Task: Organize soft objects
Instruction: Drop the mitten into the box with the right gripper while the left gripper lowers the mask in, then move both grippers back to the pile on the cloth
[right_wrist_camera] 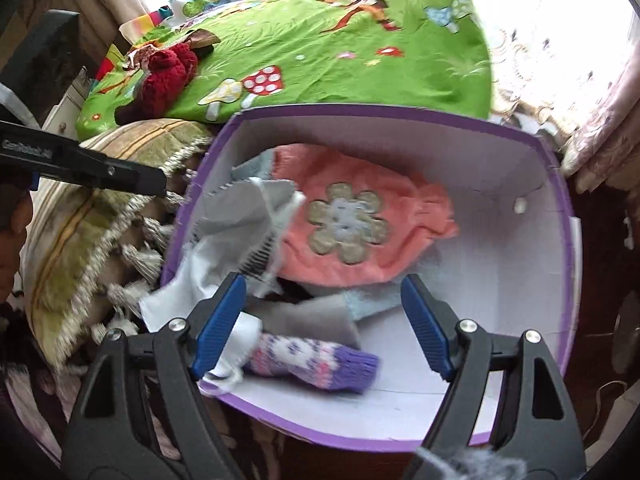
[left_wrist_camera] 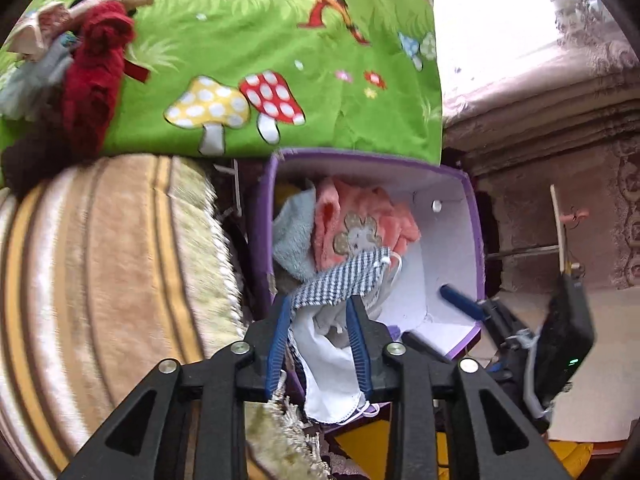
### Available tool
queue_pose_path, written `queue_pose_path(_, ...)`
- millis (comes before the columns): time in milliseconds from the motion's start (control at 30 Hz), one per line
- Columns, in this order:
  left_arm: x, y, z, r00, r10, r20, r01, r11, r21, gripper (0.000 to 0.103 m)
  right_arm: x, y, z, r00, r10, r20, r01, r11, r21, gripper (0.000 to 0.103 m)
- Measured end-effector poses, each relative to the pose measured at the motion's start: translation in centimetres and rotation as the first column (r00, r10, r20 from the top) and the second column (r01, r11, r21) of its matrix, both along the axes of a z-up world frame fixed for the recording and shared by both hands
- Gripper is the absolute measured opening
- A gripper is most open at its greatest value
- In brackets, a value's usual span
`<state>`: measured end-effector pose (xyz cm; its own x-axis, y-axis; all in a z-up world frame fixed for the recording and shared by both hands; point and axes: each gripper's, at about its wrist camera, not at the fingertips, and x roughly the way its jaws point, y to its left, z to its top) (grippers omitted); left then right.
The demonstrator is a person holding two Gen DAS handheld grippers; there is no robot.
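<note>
A purple-rimmed white box (right_wrist_camera: 532, 184) holds soft things: a coral fleece piece with a flower patch (right_wrist_camera: 348, 228), a purple knit sock (right_wrist_camera: 316, 356), grey and light-blue cloths. My left gripper (left_wrist_camera: 320, 304) is shut on a bundle of cloth masks, one blue-checked (left_wrist_camera: 340, 280) and one white (left_wrist_camera: 328, 368), at the box's near rim (left_wrist_camera: 272, 176). The bundle shows blurred in the right wrist view (right_wrist_camera: 240, 224). My right gripper (right_wrist_camera: 324, 284) is open and empty above the box. A red knit item (left_wrist_camera: 96, 80) lies on the green bedsheet (left_wrist_camera: 280, 32).
A striped fringed blanket (left_wrist_camera: 112, 264) lies left of the box. Other small garments (left_wrist_camera: 36, 64) sit by the red knit. A patterned curtain (left_wrist_camera: 580, 92) hangs on the right. The right gripper's body (left_wrist_camera: 560, 336) shows by the box.
</note>
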<state>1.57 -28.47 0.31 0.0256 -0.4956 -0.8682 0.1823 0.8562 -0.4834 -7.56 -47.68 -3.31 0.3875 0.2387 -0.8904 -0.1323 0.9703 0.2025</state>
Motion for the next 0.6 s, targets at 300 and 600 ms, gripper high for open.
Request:
queue_pose_path(300,0.2,6.8,2.9,0.982,0.085,0.171,-0.072,0.994,-0.084,0.04,3.1,5.1,-3.5,0.998,0.029,-0.049,-0.033,0.995,-0.093,0.082)
queue_pose_path(600,1.3,14.3,3.0,0.946,0.233,0.226,-0.21,0.97,-0.123,0.041,4.7,6.7,-6.2,0.994,-0.012,-0.107,-0.006,0.987,-0.159,0.082)
